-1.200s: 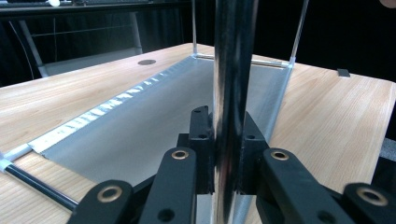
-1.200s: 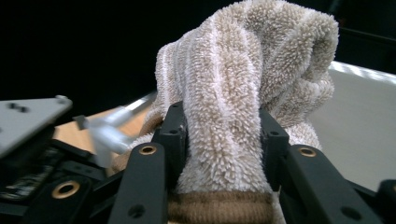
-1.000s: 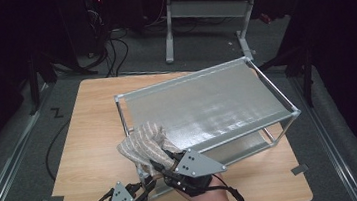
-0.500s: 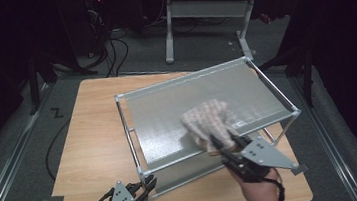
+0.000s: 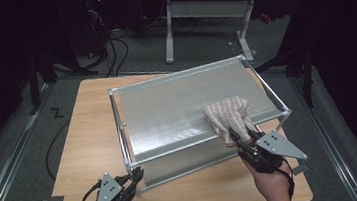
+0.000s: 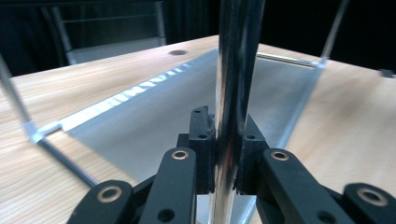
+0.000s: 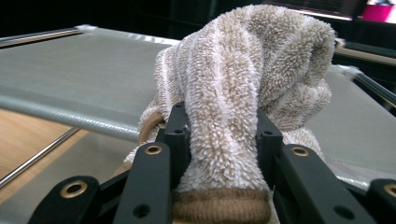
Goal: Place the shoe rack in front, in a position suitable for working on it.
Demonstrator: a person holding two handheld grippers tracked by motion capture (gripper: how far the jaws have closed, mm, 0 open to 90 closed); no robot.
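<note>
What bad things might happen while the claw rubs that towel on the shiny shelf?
1. The towel is bunched thick in the right claw, so it might slip out while rubbing.
2. The shelf stands on thin legs. The left claw grips one leg; if that grip slips, the shelf could slide on the table.
3. The towel sits near the shelf's right edge, so a push may carry it off.

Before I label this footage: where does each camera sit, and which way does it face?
High view: above the table's near side, looking forward and down at the grey metal-framed rack; both hands show.
Left gripper view: rides the left gripper, facing the rack's chrome post.
Right gripper view: rides the right gripper, facing the beige striped towel, shared with the high view.
</note>
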